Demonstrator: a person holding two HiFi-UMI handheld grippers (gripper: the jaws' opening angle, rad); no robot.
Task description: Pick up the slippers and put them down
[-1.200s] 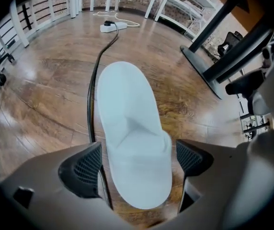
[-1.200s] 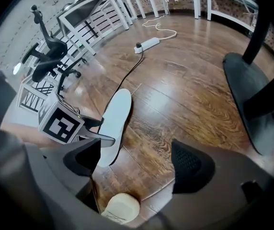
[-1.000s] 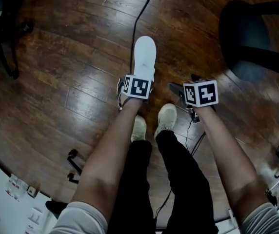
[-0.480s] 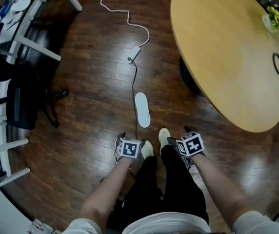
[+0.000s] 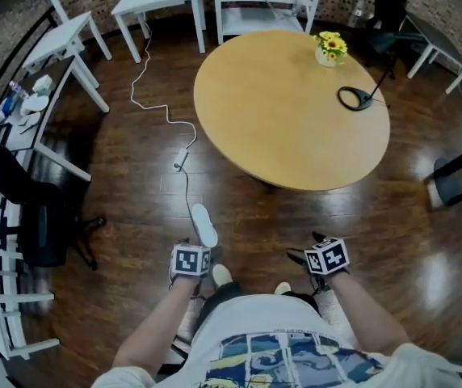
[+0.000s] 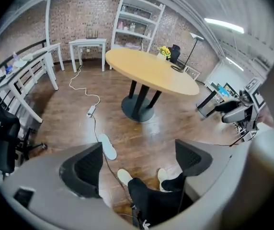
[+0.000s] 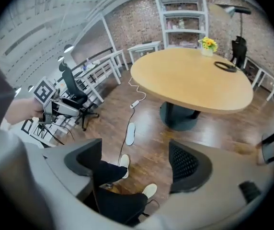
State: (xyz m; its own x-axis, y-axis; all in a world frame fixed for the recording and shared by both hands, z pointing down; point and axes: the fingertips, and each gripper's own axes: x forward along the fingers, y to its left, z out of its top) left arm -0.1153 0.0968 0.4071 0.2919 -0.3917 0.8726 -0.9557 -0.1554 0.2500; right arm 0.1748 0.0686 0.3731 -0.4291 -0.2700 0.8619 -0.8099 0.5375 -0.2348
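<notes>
A single white slipper lies on the dark wood floor, just ahead of the person's feet and beside a black cable. It also shows in the left gripper view as the slipper and in the right gripper view as the slipper, far below both grippers. My left gripper is held high above the floor; in the left gripper view, the left gripper has its jaws apart with nothing between them. My right gripper hangs level with it; in the right gripper view, the right gripper is open and empty. I see no second slipper.
A round wooden table on a dark pedestal stands ahead, with a flower pot and a black ring on it. A white cable runs across the floor. A black office chair and white desks are at the left.
Both grippers have risen from near the floor to well above it. The slipper stays on the floor and looks much smaller. The table and room have come into view.
</notes>
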